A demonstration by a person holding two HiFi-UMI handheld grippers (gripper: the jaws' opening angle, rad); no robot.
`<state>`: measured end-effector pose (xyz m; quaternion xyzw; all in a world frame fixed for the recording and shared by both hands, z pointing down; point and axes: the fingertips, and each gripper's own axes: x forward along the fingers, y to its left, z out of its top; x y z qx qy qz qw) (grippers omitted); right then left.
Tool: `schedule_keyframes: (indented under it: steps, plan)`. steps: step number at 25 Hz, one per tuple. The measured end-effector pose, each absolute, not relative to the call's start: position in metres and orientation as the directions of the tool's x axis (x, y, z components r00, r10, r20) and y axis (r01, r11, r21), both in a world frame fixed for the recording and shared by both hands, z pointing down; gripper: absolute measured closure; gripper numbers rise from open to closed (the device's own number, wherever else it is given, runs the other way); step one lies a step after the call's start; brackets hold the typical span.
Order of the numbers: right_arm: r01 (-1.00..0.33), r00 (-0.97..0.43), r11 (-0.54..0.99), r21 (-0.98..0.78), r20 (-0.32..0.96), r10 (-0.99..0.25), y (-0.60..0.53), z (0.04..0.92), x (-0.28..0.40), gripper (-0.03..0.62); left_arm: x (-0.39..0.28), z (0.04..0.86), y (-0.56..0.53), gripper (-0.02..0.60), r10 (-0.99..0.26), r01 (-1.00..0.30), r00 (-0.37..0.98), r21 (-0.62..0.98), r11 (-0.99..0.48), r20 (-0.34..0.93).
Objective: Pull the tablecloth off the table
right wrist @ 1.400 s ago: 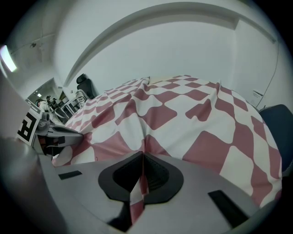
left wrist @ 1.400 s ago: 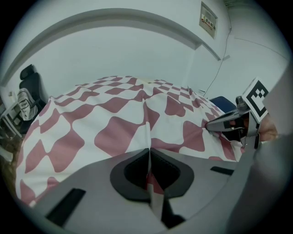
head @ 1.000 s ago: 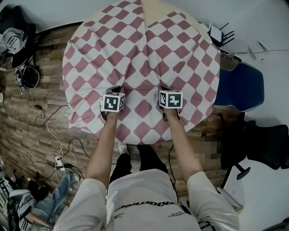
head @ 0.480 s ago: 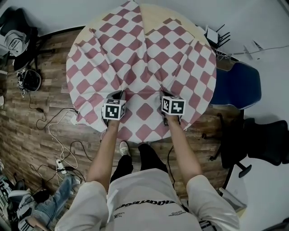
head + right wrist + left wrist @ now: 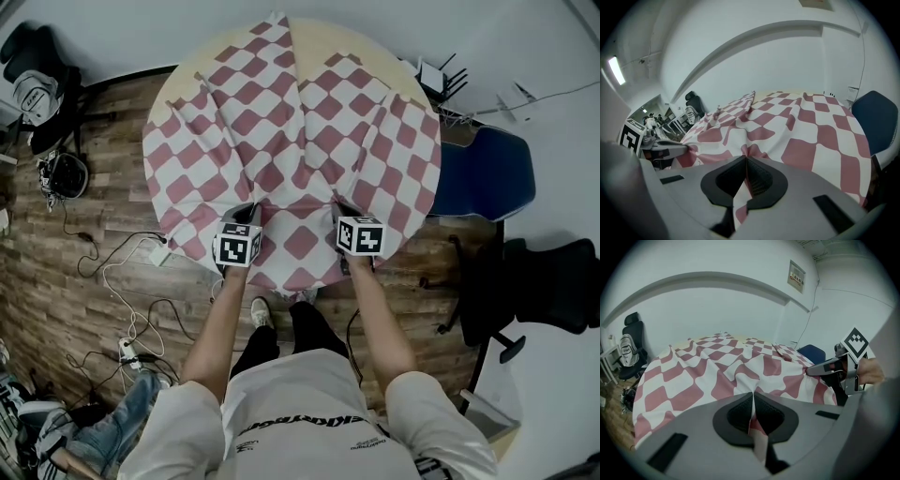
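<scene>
A red-and-white checked tablecloth drapes a round table whose pale top shows bare at the far side. My left gripper is shut on the cloth's near hem, left of centre, and my right gripper is shut on the hem to the right. Folds run from both grips toward the far edge. In the left gripper view the cloth is pinched between the black pads, with the right gripper off to the right. The right gripper view shows the cloth clamped between its pads.
A blue chair stands right of the table and a black office chair sits nearer on the right. Cables and a power strip lie on the wooden floor at left, beside bags and a helmet.
Both grippers have pulled back toward the person with the hem in them. The cloth has slid along, baring more tabletop at the far side and bunching into longer folds.
</scene>
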<state>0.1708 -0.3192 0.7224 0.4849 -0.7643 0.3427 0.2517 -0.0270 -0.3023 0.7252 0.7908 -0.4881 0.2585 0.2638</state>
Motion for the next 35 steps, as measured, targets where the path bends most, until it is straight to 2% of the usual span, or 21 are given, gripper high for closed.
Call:
schedule_keyframes:
  steps: [21,35]
  plan:
    - [-0.926,-0.378,0.274,-0.259,0.648,-0.662,-0.275,0.607,0.157,0.559,-0.043,0.608,-0.263,0.566,-0.673,-0.878,0.453,0.162,-0.450,0.584]
    - [-0.920,-0.386,0.266,-0.289,0.547,-0.743,-0.187,0.588,0.160,0.559,-0.044,0.577,-0.185,0.566,-0.748,-0.879,0.455,0.106,-0.465,0.483]
